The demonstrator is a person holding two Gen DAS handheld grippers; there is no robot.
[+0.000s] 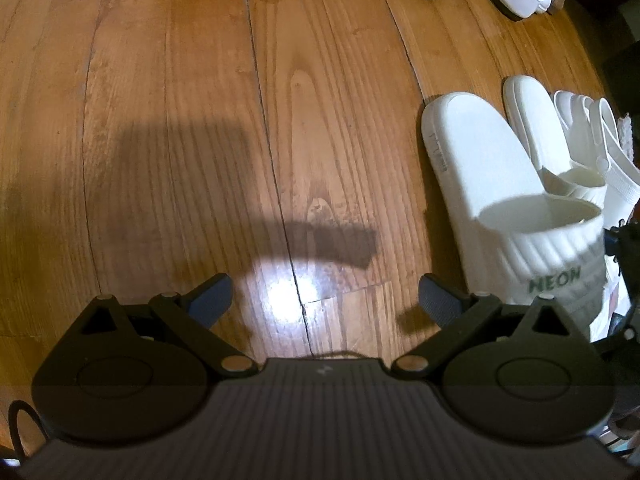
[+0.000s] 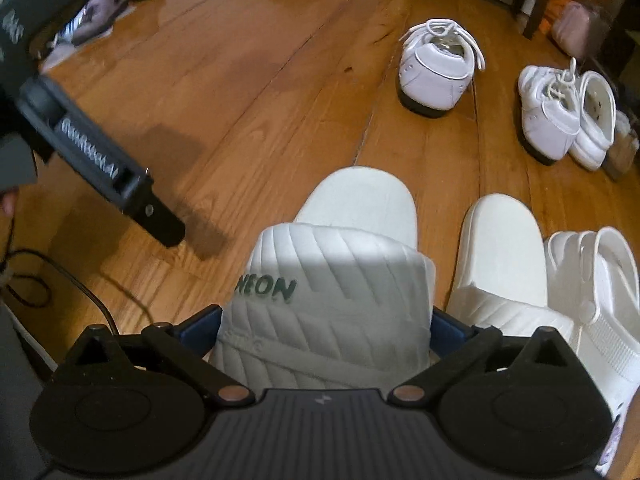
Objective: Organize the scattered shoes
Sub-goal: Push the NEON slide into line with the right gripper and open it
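Clearly, your wooden floor [image 2: 248,92] is being used as the sorting ground, and the white footwear already sits along its right side in a rough row, which reads as the lineup you are building. Farthest from you stand the white lace-up sneakers: one alone [image 2: 436,68], then a pair pressed together [image 2: 560,120], heels toward you, probably so each pair reads as a unit. A few grey shoes [image 2: 116,0] lie well apart at the far left, and I judge those are not yet sorted.

Nearer, the second white slide [image 2: 500,256] lies flat with a white strapped sandal [image 2: 592,280] just beside it on the right. The gap to its left is where the NEON slide [image 2: 340,292] belongs, toe pointing the same way as its mate.

Your right gripper [image 2: 326,330] has its blue pads against both sides of that slide's ribbed strap, closed on it; gripping the strap gives you the stiffest part and keeps the sole level. Whether the sole already rests on the boards, I cannot tell.

Your left gripper [image 1: 324,300] hangs over bare floor with its jaws spread wide and nothing between them, just left of the slide, out of the way.
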